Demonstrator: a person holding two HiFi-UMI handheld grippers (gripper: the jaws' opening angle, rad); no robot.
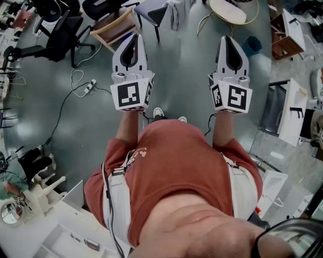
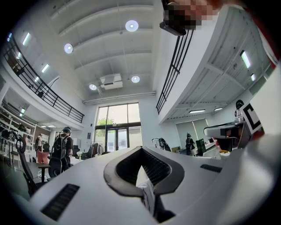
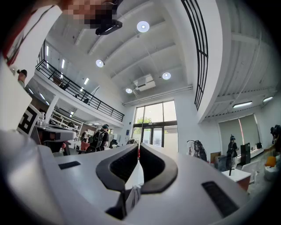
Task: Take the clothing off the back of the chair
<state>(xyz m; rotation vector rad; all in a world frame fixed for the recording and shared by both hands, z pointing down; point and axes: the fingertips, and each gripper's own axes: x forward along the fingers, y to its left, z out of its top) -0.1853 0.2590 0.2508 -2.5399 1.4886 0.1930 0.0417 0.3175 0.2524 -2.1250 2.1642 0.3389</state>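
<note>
The left gripper (image 1: 137, 35) and the right gripper (image 1: 225, 38) are both pressed together and empty, pointing forward side by side. Well ahead, past the left one's tip and slightly to its right, stands a dark chair (image 1: 151, 14). What looks like pale clothing (image 1: 174, 16) hangs from its back (the left gripper seems nearer).

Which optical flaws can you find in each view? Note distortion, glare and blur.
Head view: even light, a soft sheen on the floor, room edges bowed. Left gripper view: strong fisheye, dark round vignette, ceiling lamp blown out. Right gripper view: the same fisheye bends the railing; the windows are washed out.
</note>
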